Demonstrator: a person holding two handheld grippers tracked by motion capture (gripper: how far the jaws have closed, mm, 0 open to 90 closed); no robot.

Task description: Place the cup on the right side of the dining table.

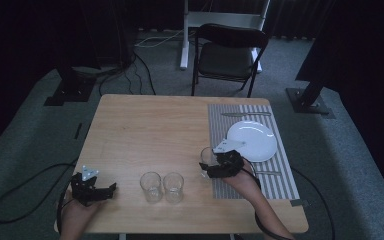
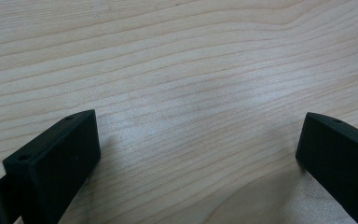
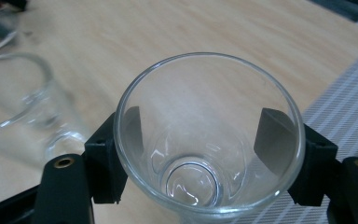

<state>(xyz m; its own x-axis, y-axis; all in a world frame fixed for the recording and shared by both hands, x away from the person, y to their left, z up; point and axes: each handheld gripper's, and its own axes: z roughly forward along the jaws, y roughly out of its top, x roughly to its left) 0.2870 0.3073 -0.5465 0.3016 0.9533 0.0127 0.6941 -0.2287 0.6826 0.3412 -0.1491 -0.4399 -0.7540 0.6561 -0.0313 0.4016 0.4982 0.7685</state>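
My right gripper (image 1: 206, 167) is shut on a clear drinking glass (image 1: 208, 157), held upright near the left edge of the striped placemat (image 1: 280, 172). In the right gripper view the glass (image 3: 209, 135) sits between the two black jaws, which press on its sides; its mouth faces the camera. Two more clear glasses (image 1: 150, 186) (image 1: 173, 186) stand side by side on the wooden table (image 1: 145, 130) near its front edge. My left gripper (image 1: 111, 189) rests at the front left of the table, open, with bare wood between its fingers (image 2: 56, 158).
A white plate (image 1: 252, 141) lies on the placemat, with a knife (image 1: 245, 114) at the mat's far end and cutlery (image 1: 270, 173) at its near end. A black folding chair (image 1: 227, 57) stands beyond the table. Cables run across the floor at the left.
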